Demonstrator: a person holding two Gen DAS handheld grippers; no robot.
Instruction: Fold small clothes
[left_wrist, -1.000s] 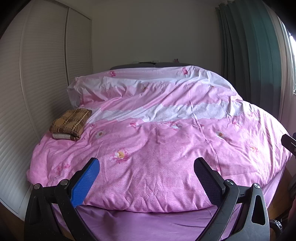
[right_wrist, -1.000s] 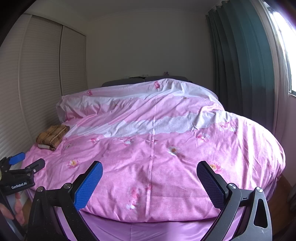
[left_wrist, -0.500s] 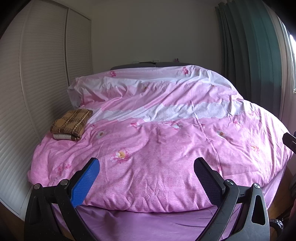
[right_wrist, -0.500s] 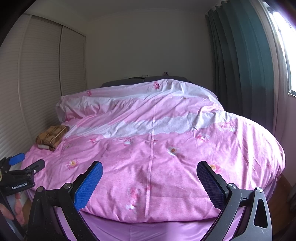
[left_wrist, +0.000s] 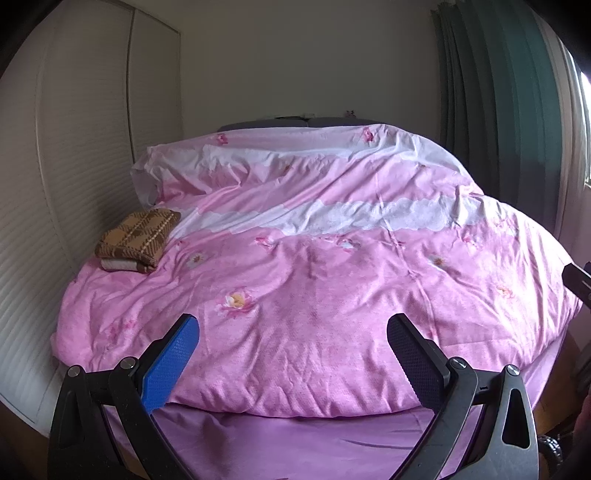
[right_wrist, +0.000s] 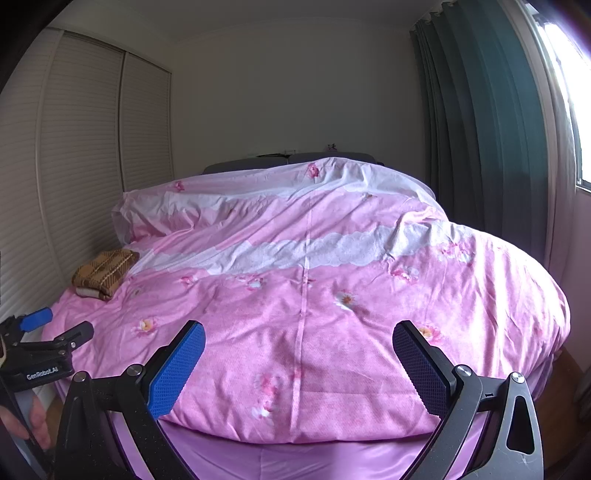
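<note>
Over the last second almost nothing shifted: the left gripper (left_wrist: 291, 354) and right gripper (right_wrist: 297, 360) hung at the foot of the bed, jaws wide apart and empty, while the folded brown clothes (left_wrist: 137, 235) lay stacked on the pink quilt (left_wrist: 332, 295) by the closet.

We are seeing a pink floral duvet (left_wrist: 314, 295) lying rumpled over the bed, teal curtains (right_wrist: 487, 129) hanging at right, and louvred wardrobe doors (right_wrist: 81, 158) standing at left.
</note>
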